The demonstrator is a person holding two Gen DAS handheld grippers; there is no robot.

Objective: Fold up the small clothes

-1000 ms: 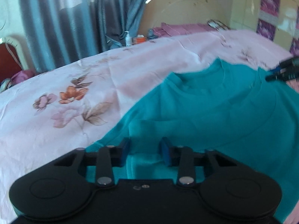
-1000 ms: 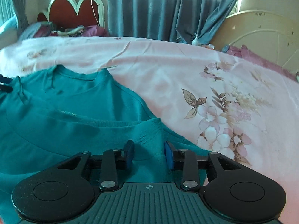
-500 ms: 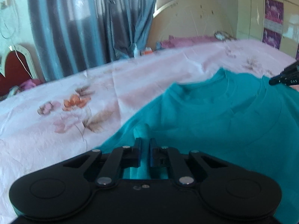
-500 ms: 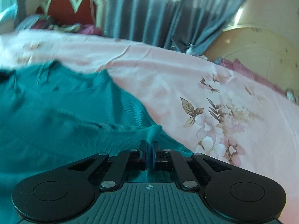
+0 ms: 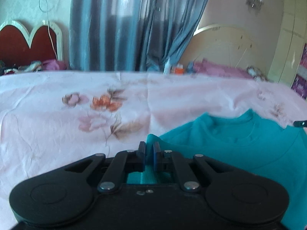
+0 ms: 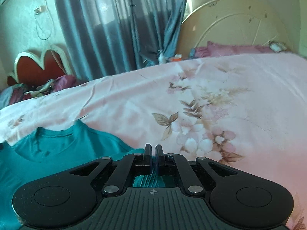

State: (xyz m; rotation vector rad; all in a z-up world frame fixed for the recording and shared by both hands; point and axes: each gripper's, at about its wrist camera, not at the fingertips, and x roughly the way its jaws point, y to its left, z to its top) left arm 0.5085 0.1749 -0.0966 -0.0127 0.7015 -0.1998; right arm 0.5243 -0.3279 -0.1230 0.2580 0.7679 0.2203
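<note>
Left wrist view: my left gripper is pinching the teal shirt, which spreads off right over the floral bedsheet. My right gripper is clamped on it too, shirt trailing left.

The left gripper has its jaws pinched on a fold of the teal shirt, which spreads toward 3 o'clock over the floral bedsheet. The shirt's neckline lies at 2 o'clock. A dark tip shows at the right edge. Grey curtains hang at 12 o'clock.
</note>
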